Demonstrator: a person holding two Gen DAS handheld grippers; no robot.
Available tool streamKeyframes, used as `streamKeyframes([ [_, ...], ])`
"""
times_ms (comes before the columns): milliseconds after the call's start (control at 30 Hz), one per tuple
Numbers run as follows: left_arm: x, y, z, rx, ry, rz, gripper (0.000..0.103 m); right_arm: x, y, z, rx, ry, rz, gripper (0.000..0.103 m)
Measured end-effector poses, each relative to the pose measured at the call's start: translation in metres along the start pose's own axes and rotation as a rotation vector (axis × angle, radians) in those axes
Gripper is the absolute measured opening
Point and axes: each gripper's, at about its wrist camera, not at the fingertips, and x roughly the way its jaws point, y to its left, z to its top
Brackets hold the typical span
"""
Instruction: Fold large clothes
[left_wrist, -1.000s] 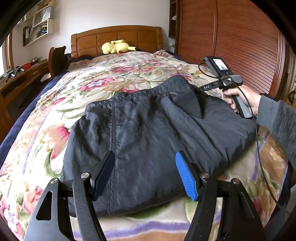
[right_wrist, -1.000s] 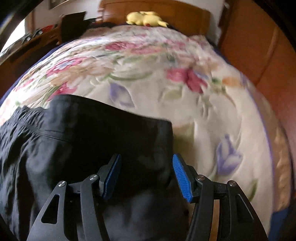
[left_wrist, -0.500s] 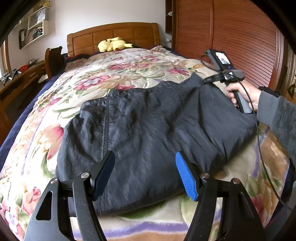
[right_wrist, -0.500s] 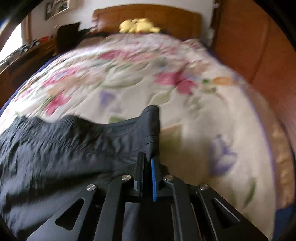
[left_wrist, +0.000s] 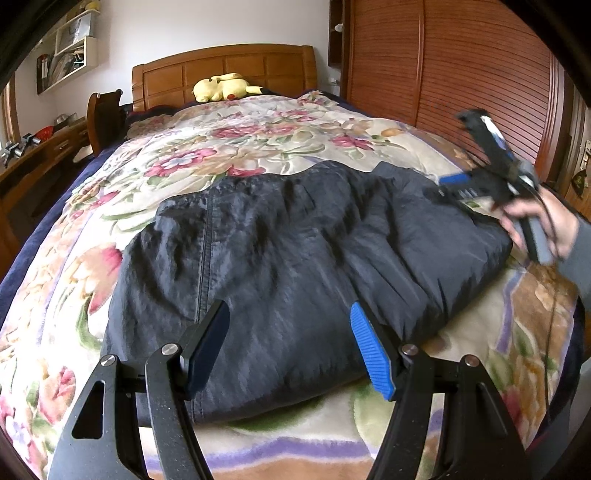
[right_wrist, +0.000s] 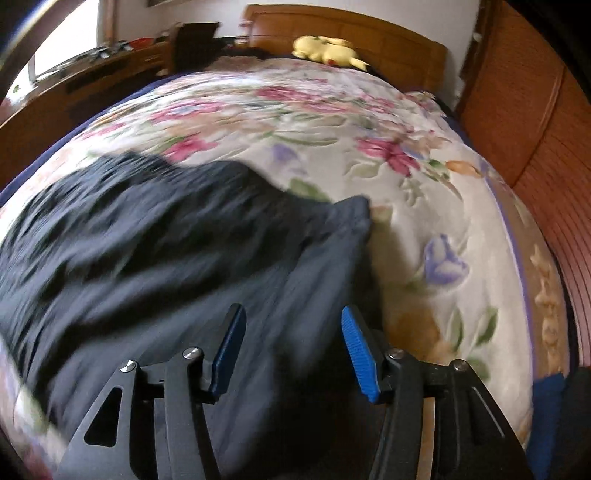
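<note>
A large dark navy garment (left_wrist: 295, 258) lies folded and spread on a floral bedspread (left_wrist: 229, 147). It also fills the lower left of the right wrist view (right_wrist: 166, 258). My left gripper (left_wrist: 288, 347) is open and empty, just above the garment's near edge. My right gripper (right_wrist: 291, 347) is open and empty over the garment's right part, behind its far right corner (right_wrist: 354, 210). In the left wrist view the right gripper (left_wrist: 454, 184) shows blurred at the right, held in a hand above the garment's right edge.
A yellow plush toy (left_wrist: 221, 86) lies by the wooden headboard (left_wrist: 221, 70). A wooden slatted wardrobe (left_wrist: 461, 62) stands along the bed's right side. A desk (left_wrist: 33, 155) and a chair (left_wrist: 105, 118) stand at the left. A cable (left_wrist: 550, 295) hangs from the right gripper.
My right gripper closed on the garment's far right corner half a second ago, then opened and let it go. The corner now lies flat on the bed. My left gripper stayed open and nearly still.
</note>
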Motion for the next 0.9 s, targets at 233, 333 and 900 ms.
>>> streamKeyframes([
  [233,0.004,-0.008,-0.002,0.013,0.008,-0.006,0.069,-0.047,0.005,-0.042,0.021,-0.048,0.075,0.056],
  [333,0.004,-0.012,-0.002,0.017,0.007,-0.007,0.069,-0.063,0.006,-0.057,0.043,-0.052,0.077,0.056],
  [900,0.002,-0.012,-0.007,0.012,0.004,0.002,0.069,-0.092,-0.018,-0.129,0.198,-0.059,-0.061,0.062],
])
